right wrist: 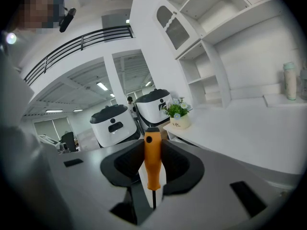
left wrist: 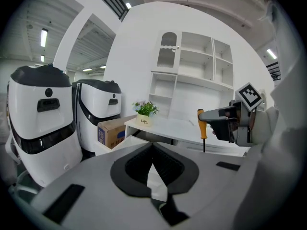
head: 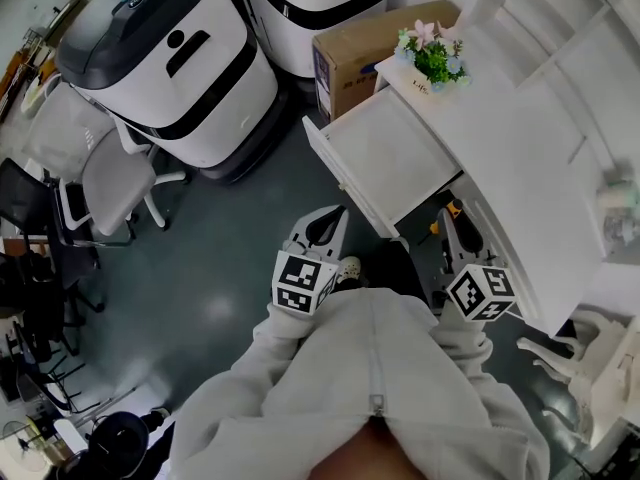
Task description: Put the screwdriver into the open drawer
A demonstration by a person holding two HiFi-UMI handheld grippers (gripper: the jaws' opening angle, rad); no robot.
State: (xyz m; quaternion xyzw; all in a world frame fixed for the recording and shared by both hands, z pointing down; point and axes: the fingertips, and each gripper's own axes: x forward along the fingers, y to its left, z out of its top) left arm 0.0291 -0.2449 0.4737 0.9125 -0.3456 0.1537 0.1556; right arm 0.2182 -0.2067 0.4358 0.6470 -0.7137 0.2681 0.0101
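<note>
The right gripper (right wrist: pixel 152 152) has its fingers clamped on the screwdriver (right wrist: pixel 153 166) by the handle, tip down. The left gripper (left wrist: pixel 153 150) has its fingers closed and empty. Best to carry it over the open drawer (head: pixel 390 153) and lower it inside before releasing.

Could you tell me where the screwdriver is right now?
The screwdriver is held handle-up in the right gripper, at the head view's right, beside the open drawer.

Screwdriver (right wrist: pixel 153 162): I see a glossy orange plastic handle and a thin dark metal shaft. Right gripper (right wrist: pixel 153 145) and left gripper (left wrist: pixel 153 151): matt grey plastic shells, black ribbed pads. Drawer (head: pixel 385 153): smooth white board. Far box (head: pixel 355 48): brown cardboard. Floor (head: pixel 220 268): polished, faintly reflective grey.
</note>
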